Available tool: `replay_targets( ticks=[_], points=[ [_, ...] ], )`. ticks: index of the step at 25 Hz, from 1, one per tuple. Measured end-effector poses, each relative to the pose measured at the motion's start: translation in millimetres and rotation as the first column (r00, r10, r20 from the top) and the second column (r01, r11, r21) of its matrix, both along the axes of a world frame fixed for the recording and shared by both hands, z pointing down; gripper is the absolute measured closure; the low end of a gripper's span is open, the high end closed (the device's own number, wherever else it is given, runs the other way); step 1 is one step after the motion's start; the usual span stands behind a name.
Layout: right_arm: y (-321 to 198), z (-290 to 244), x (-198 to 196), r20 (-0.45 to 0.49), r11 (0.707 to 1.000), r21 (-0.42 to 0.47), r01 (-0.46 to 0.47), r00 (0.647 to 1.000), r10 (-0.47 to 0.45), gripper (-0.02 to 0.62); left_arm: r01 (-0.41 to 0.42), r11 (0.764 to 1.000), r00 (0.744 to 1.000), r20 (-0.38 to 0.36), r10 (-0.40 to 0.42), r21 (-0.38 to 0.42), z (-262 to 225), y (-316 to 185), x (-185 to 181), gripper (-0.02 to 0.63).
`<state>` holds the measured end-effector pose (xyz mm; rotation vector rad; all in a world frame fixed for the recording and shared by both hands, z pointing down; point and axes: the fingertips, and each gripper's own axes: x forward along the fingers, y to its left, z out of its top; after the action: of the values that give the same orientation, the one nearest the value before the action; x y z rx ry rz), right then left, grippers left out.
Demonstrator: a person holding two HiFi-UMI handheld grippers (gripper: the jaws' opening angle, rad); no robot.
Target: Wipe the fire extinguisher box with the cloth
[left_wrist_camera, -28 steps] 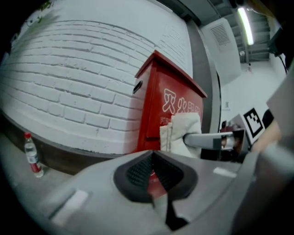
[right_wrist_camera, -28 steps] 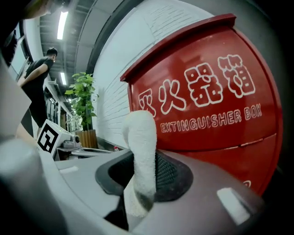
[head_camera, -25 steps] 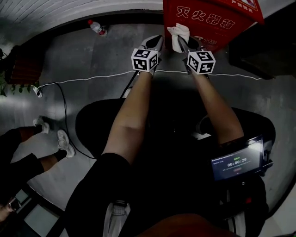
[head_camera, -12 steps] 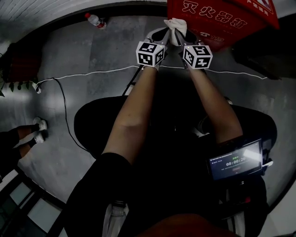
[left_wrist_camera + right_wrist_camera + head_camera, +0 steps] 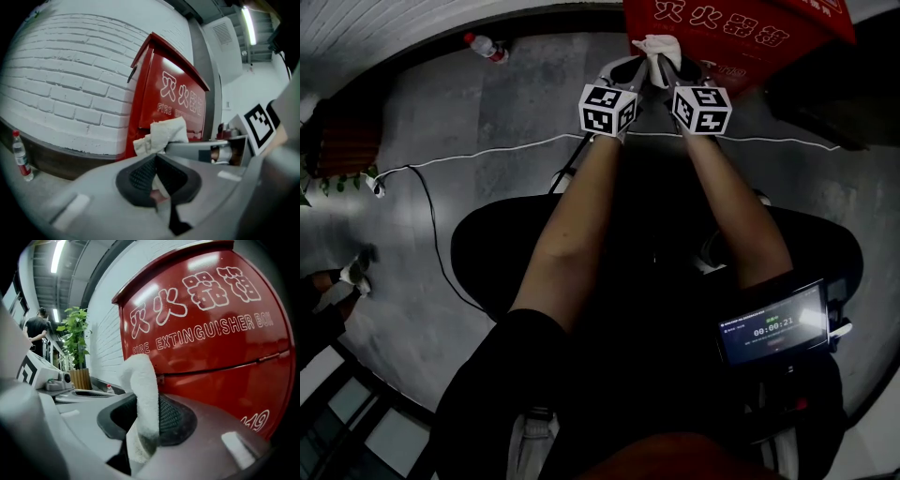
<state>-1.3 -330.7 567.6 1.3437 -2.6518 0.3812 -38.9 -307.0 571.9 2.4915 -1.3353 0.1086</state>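
The right gripper pinches the white cloth tight between its pads, up at twelve o'clock before the red fire extinguisher box (contact itself is hard to judge). The left gripper, just beside at nine o'clock, has its jaws closed on nothing.

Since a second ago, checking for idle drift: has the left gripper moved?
Yes: the left gripper has shifted right, closer to the cloth at the red box's lower left corner.
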Motion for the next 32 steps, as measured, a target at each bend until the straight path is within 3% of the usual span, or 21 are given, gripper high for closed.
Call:
replay_targets(
  ticks=[7, 11, 15, 23, 32],
  points=[
    [7, 2, 1, -0.029, 0.999, 0.029, 0.041, 0.999, -0.040, 0.491, -0.015, 1.000, 1.000, 0.001, 0.015, 0.003, 3, 1, 15, 0.604],
    [6, 2, 5, 0.022, 1.000, -0.002, 0.005, 1.000, -0.005, 0.491, -0.007, 1.000, 1.000, 0.003, 0.007, 0.001, 1, 1, 13, 0.604],
    [-4, 17, 47, 0.100, 0.988, -0.093, -0.124, 0.986, 0.133, 0.495, 0.001, 1.000, 1.000, -0.004, -0.001, -0.001, 2, 0, 13, 0.604],
    [-5, 24, 96, 0.057, 0.977, -0.085, -0.193, 0.978, 0.199, 0.495, -0.028, 1.000, 1.000, -0.010, 0.028, -0.005, 5, -3, 34, 0.604],
    [-19, 23, 168, 0.052, 0.955, -0.072, -0.286, 0.956, 0.290, 0.495, -0.129, 0.992, 0.992, -0.005, 0.129, -0.005, 12, -11, 110, 0.604]
  ],
)
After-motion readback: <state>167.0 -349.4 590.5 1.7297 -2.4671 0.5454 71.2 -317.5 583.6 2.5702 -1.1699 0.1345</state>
